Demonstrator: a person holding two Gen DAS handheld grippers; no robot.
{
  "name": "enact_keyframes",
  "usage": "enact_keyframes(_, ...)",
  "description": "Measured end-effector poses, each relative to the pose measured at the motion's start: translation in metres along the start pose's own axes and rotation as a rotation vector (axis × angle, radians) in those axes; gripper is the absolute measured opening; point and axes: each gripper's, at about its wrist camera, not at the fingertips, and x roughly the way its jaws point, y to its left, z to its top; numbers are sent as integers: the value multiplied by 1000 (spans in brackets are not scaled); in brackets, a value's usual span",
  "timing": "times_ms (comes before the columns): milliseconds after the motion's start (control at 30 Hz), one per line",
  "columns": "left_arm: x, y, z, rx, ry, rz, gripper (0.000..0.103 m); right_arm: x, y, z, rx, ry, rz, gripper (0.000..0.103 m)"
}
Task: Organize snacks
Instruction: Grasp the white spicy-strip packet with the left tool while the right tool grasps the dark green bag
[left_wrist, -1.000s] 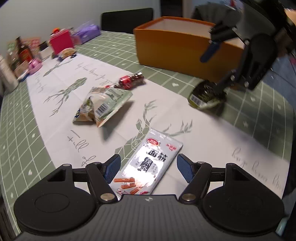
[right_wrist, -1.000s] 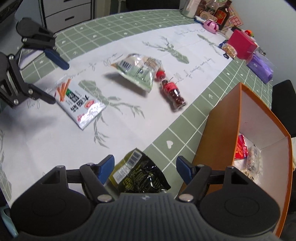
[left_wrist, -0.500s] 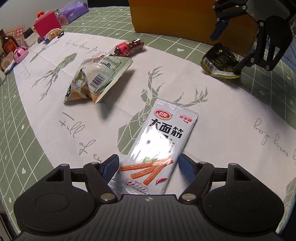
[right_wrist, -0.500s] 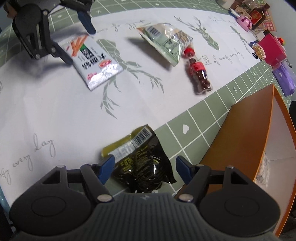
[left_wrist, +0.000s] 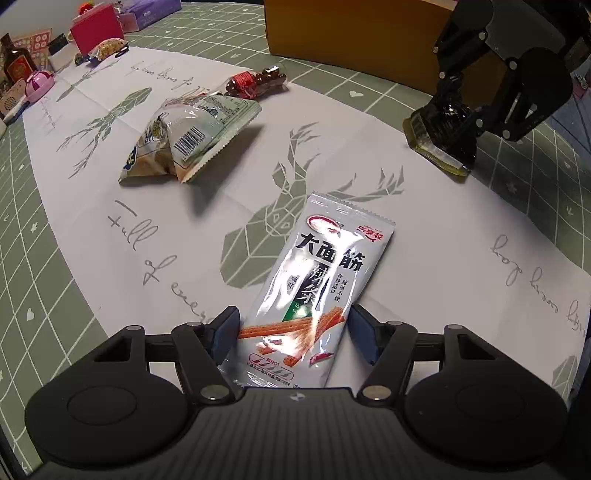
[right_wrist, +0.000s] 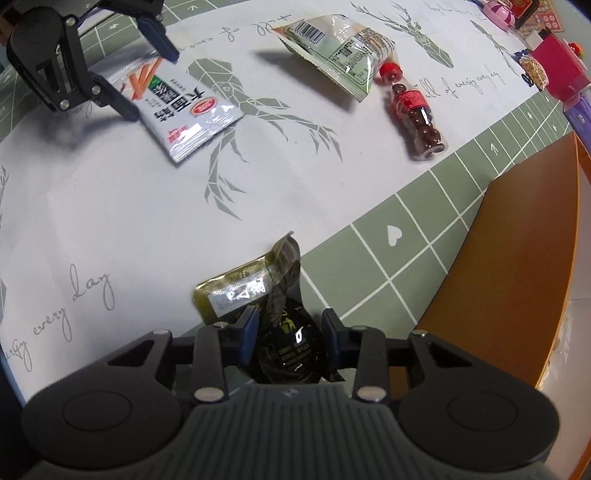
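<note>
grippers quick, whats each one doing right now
Left tool: closing around the white spicy-strip packet, pads not yet pressing.
Right tool: closing, pinching the black snack pouch.

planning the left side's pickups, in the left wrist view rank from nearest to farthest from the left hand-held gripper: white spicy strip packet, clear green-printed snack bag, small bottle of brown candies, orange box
1. White spicy strip packet, between the closing jaws of the left hand-held gripper.
2. Clear green-printed snack bag, farther out, to the left.
3. Small bottle of brown candies, just behind the bag.
4. Orange box, at the far edge, right of centre.
</note>
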Motion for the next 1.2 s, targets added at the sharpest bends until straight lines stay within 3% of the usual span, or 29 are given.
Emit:
enact_keyframes(233, -9, -14, -17, 1, 64, -12, 73, -1, 8, 9, 89, -78, 38, 32)
enact_keyframes(500, -7, -24, -15, 51, 19, 16, 85, 2, 9, 16, 170, -124, 93, 34)
enact_keyframes(867, 3, -23, -8, 59, 3, -50, 89, 2, 6, 4, 161, -115, 136, 55)
enact_keyframes(1000, 3, -23, -9, 51, -1, -55, 89, 5, 10, 3, 140, -101, 142, 57)
enact_keyframes(1067, 2, -23, -9, 48, -3, -57, 86, 3, 11, 3, 135, -101, 123, 46)
enact_keyframes(1100, 1, -24, -9, 49, -1, -64, 79, 3, 10, 3, 141, -101, 126, 42)
enact_keyframes(1133, 0, -25, -9, 57, -3, -62, 69, 2, 9, 3, 145, -97, 124, 39)
enact_keyframes(1200, -2, -28, -9, 71, -3, -54, 66, 2, 10, 2, 143, -100, 119, 39)
